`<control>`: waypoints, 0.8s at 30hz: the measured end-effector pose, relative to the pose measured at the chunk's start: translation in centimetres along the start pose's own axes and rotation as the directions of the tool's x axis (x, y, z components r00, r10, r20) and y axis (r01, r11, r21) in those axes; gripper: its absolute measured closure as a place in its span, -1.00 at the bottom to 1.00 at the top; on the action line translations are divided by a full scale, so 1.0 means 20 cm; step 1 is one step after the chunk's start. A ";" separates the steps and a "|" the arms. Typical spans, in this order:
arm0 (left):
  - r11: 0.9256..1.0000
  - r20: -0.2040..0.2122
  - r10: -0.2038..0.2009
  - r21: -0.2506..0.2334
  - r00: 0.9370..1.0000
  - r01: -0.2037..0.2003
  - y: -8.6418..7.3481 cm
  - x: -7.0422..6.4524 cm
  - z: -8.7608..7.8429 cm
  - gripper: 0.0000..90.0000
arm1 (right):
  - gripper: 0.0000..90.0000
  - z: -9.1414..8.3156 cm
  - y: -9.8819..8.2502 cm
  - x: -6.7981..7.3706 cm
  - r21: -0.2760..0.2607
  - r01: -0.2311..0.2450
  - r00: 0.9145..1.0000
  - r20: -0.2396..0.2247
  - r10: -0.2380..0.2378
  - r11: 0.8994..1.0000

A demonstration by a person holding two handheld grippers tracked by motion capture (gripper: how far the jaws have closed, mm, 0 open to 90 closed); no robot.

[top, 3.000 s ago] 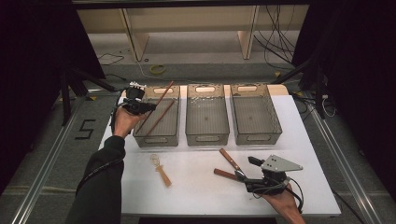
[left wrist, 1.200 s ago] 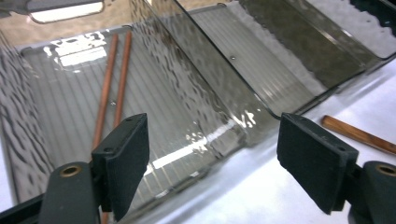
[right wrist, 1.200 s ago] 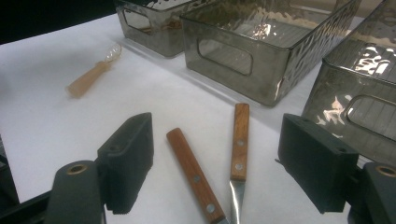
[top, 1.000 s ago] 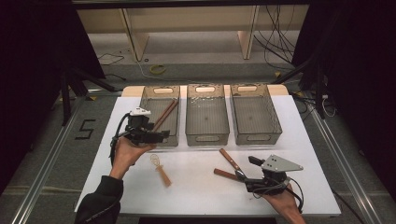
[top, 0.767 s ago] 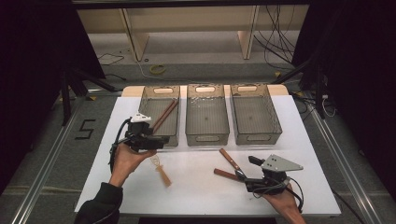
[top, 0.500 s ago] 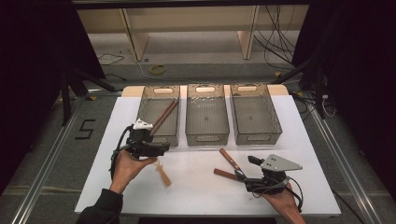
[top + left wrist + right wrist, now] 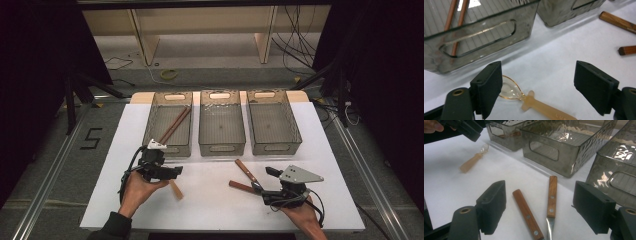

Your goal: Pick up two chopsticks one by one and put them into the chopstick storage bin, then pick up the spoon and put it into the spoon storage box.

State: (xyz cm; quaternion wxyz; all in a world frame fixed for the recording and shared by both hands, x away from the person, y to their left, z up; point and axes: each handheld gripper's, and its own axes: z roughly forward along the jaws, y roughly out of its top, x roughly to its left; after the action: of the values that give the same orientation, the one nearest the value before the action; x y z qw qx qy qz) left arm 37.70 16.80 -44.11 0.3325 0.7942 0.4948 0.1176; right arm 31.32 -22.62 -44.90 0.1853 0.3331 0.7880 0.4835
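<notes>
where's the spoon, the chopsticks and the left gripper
spoon (image 7: 534, 103), left gripper view, on the handle just below the clear bowl
chopsticks (image 7: 175, 125), high view, mid-length, in the left bin
left hand-held gripper (image 7: 537, 87), left gripper view, midway between its open jaws

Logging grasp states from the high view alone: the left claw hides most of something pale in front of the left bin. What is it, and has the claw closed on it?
Observer: It is a spoon with a clear bowl and a peach handle, as the left gripper view shows.
Operator: Gripped?
Observer: No. The left claw is open, and the spoon lies loose between its jaws, bowl close to one of them.
Operator: And the right claw?
Observer: The right claw is open too. The right gripper view shows two wooden-handled knives lying between its jaws, with rivets in the handles.
</notes>
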 end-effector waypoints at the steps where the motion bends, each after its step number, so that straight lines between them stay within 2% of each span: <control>1: 1.000 -0.001 0.006 0.009 1.000 -0.006 0.00 0.00 0.00 -0.50 | -0.39 0.00 0.00 0.00 0.000 0.000 1.000 0.000 0.000 1.000; 8: 0.999 -0.001 -0.012 0.031 1.000 0.012 -0.05 0.00 0.02 -0.51 | -0.39 0.00 0.00 0.00 -0.006 -0.001 1.000 -0.001 0.001 1.000; 15: 0.998 -0.012 -0.015 0.066 1.000 0.016 -0.09 0.01 0.06 -0.50 | -0.39 -0.01 0.00 0.01 -0.006 0.005 1.000 -0.002 -0.005 1.000; 24: 0.995 -0.020 -0.018 0.101 1.000 0.020 -0.11 0.01 0.09 -0.50 | -0.39 0.00 0.00 0.00 -0.004 0.004 1.000 -0.003 -0.005 1.000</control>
State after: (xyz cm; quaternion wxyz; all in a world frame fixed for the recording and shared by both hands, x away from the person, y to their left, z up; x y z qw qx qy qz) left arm 37.14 16.90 -47.02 0.2883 0.8041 0.5107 0.0970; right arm 31.28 -22.60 -44.87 0.1859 0.3303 0.7880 0.4851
